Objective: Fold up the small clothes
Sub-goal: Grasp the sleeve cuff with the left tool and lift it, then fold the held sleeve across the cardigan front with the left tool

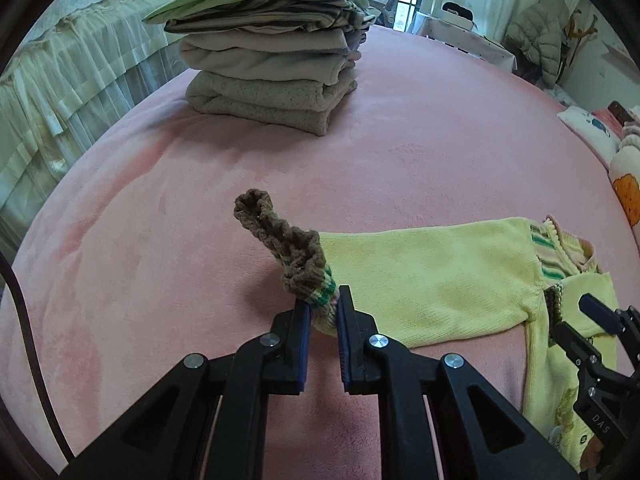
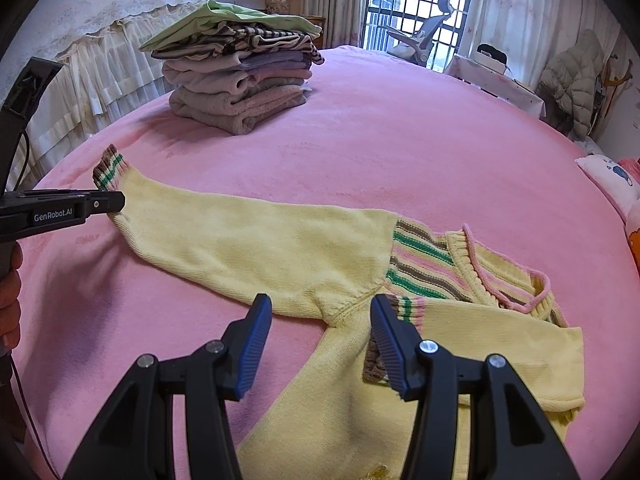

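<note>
Yellow sweater (image 2: 320, 248) spread on the pink bed (image 2: 400, 152), one sleeve (image 2: 248, 236) stretched out to the left, collar toward the right. Brown-and-green striped cuff (image 1: 304, 264) of that sleeve pinched in the left hand-held gripper (image 1: 323, 312), pads clenched on the knit just behind the stripes, cuff end sticking up and away past the fingertips. From the right wrist view, same left hand-held gripper (image 2: 116, 202) reaching in from the left edge at the sleeve end, a bit of the person's hand (image 2: 10, 304) showing behind it.

Right hand-held gripper (image 2: 320, 340) above the armpit of the sweater, jaws apart and released, nothing pressed between the pads; left pad over the bed beside the sleeve seam, right pad over a second striped cuff (image 2: 400, 312) folded across the body.

Stack of folded clothes (image 2: 236, 72) farther back on the bed, well apart from the sweater, green piece on top. Pillows (image 2: 616, 184) at the right edge. Nothing lying between the sweater and the stack. Frilled white cover (image 2: 100, 40) beyond the bed on the left, barred window (image 2: 416, 4) behind.

Both hand-held grippers tilted steeply down toward the bed.
</note>
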The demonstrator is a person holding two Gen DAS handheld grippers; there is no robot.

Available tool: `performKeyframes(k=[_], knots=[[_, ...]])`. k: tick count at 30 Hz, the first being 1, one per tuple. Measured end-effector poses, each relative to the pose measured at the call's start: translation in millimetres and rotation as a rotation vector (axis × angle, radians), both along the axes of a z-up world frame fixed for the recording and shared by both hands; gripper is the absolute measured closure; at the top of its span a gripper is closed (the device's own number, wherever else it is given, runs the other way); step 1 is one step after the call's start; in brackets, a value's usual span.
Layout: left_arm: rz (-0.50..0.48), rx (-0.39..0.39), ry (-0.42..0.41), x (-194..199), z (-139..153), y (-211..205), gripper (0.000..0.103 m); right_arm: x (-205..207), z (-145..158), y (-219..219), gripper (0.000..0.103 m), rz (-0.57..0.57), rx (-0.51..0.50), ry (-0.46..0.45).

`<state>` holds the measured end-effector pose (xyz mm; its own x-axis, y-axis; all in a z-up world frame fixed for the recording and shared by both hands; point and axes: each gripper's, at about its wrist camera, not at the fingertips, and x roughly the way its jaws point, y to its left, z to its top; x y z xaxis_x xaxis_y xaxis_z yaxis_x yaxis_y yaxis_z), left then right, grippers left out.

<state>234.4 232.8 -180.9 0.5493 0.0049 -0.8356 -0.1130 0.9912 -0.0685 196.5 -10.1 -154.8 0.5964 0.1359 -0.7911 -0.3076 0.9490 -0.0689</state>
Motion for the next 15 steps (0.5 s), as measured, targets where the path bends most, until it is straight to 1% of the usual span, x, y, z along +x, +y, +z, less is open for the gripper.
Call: performKeyframes(k=[10,13,15], knots=[[-0.037,0.046,-0.025,-6.6,12.0,-15.0,0.093,0.0,4.6,3.0,0.051,0.012,0.005,-0.006],[-0.074,0.043,-0.052,-12.2,21.9,-26.0,0.093,0.0,8.5,0.3,0.051,0.009,0.018,0.001],[-0.108,0.027,-0.087,-18.0,32.0,-35.7,0.093,0.0,13.0,-3.4,0.051,0.008,0.038,0.008]])
